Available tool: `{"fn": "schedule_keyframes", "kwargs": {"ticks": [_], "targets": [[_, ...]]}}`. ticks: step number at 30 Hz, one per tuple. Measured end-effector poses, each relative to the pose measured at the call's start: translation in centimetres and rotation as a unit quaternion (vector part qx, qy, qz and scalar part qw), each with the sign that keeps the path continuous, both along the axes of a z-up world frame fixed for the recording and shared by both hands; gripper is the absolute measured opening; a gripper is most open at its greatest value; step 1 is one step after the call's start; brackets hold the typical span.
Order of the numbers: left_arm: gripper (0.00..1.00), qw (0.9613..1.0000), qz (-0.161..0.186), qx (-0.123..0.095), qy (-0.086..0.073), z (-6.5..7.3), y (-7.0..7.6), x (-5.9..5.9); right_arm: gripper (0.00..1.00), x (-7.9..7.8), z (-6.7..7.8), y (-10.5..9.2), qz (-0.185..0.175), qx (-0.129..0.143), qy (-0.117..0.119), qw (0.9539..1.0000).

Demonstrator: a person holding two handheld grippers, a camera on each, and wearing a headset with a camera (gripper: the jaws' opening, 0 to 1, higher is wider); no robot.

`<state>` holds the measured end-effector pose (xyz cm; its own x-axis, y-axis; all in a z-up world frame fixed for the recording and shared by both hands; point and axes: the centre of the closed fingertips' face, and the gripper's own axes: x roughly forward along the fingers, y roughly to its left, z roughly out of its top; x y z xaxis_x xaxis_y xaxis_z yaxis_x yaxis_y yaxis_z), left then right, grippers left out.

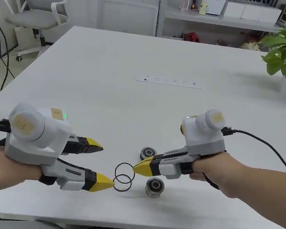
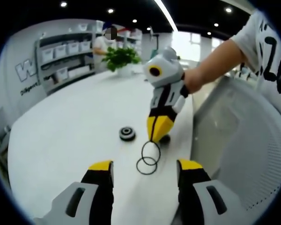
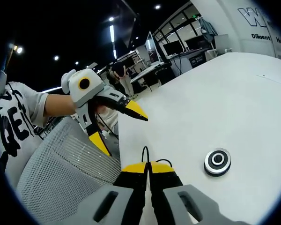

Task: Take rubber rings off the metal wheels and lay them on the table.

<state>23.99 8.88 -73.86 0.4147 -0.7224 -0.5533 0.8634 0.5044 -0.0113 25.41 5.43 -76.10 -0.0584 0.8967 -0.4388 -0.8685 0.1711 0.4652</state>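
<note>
Two metal wheels lie near the white table's front edge, one [image 1: 148, 153] behind my right gripper [image 1: 136, 167] and one [image 1: 155, 186] in front of it. Two thin black rubber rings overlap on the table, the farther ring [image 1: 125, 171] and the nearer ring [image 1: 123, 182]. The right gripper is shut, its tips pinching the edge of the farther ring [image 3: 144, 152]. My left gripper [image 1: 99, 162] stands open just left of the rings [image 2: 146, 165], touching nothing. In the right gripper view a wheel [image 3: 218, 161] lies to the right.
A white power strip [image 1: 169, 81] lies mid-table. A potted plant [image 1: 281, 47] stands at the far right corner, and an office chair [image 1: 33, 19] beyond the far left. A cable [image 1: 262, 143] trails from the right gripper. The table's front edge [image 1: 133, 220] is close.
</note>
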Motion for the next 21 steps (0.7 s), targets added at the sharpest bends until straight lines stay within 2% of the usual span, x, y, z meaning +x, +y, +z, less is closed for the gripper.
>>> {"fn": "schedule_keyframes", "kwargs": {"ticks": [6,21], "targets": [[0.56,1.0000,0.004,0.003,0.002,-0.2,0.6,-0.2,0.00,-0.3,-1.4,0.3,0.005,-0.022,0.002,0.9997],[0.56,0.9999,0.012,0.004,0.003,-0.3,1.3,-0.3,0.00,0.3,-3.0,0.3,-0.012,-0.057,0.001,0.9983]]}}
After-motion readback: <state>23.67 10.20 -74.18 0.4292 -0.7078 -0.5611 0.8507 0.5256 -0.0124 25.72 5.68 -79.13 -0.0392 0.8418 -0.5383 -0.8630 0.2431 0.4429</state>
